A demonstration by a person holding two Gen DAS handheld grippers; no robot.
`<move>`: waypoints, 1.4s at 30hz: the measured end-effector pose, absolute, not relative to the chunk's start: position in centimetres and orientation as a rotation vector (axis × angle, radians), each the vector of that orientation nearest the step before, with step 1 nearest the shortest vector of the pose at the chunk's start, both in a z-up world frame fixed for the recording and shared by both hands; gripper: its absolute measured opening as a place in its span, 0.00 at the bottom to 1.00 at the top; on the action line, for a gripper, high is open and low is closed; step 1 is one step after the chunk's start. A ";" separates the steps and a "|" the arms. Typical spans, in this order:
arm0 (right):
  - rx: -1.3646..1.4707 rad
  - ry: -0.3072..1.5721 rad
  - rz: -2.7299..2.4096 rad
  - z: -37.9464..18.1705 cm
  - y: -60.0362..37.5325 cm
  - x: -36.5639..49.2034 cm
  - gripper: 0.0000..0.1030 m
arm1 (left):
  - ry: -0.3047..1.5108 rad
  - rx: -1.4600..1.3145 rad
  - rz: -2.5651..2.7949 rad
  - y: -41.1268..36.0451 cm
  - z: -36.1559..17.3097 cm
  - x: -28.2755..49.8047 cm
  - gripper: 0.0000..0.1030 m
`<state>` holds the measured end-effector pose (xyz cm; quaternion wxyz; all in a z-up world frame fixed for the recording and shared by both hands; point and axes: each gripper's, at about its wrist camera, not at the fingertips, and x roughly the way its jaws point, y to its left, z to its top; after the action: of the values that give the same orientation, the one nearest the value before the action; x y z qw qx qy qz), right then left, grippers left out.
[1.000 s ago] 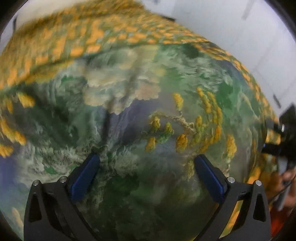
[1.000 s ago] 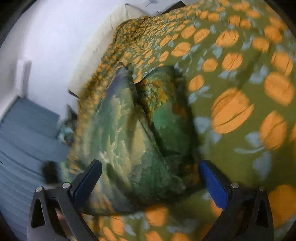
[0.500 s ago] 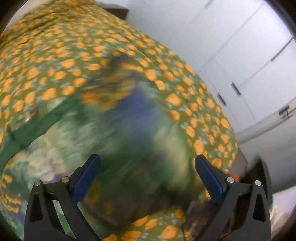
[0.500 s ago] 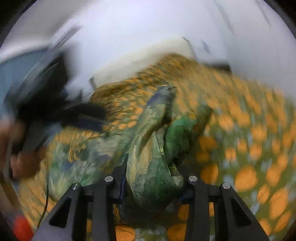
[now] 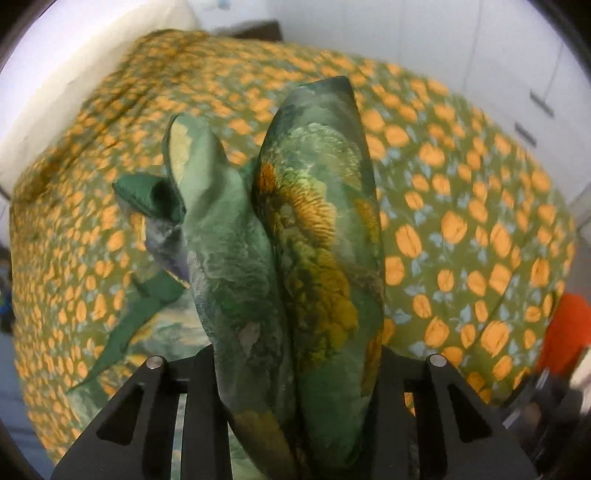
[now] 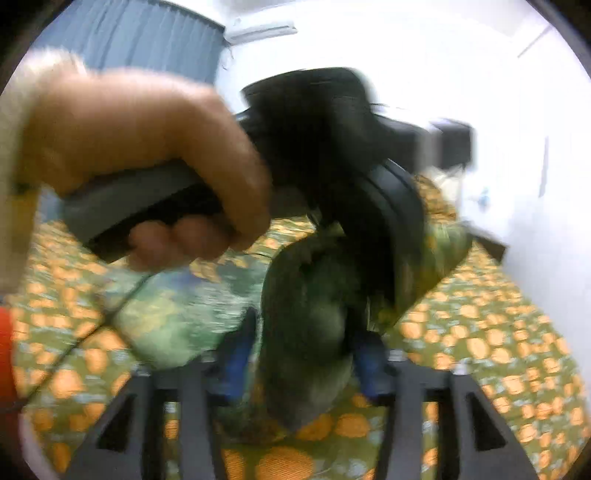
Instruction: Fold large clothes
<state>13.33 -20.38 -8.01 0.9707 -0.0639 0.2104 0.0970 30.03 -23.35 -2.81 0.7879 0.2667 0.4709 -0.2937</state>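
Note:
A green silky printed garment [image 5: 314,221] hangs bunched in thick folds above the bed. My left gripper [image 5: 295,354] is closing on the bundle, and the cloth fills the gap between its fingers and hides the pads. In the right wrist view a hand [image 6: 140,147] holds the left gripper [image 6: 402,236], which clasps the upper part of the garment [image 6: 306,314]. My right gripper [image 6: 304,358] sits just below. Its jaws are opening, with the lower end of the bundle still between the blue pads [image 6: 240,354]. This view is blurred.
An olive bedspread with orange blobs [image 5: 461,221] covers the whole bed. A white headboard [image 5: 74,74] stands at its far left and white wardrobe doors [image 5: 517,74] beyond it. A blue curtain [image 6: 129,40] and a wall air conditioner [image 6: 258,31] are behind the hand. An orange-red thing [image 5: 569,332] is at the bed's right edge.
The left gripper rose off the spread garment and closed on the bunched cloth. The right gripper clamped the bundle, swung round toward the left hand, and its jaws now stand wider.

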 end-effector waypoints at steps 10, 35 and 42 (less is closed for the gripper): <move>0.122 0.451 0.290 -4.5 -24.4 13.6 0.89 | 1.015 0.087 -0.498 2.1 -0.6 33.1 0.31; -0.110 0.923 0.521 -17.8 -3.8 36.4 0.98 | 1.075 -0.519 -0.437 22.5 -14.5 31.3 0.74; -0.120 0.767 0.509 -11.0 -3.9 29.0 0.98 | 1.023 -0.453 -0.364 23.4 -13.1 28.5 0.77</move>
<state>29.03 -3.87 -10.97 0.8942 -0.0579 0.3698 0.2455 28.46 23.41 -13.12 0.8318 -0.2135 0.4827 -0.1717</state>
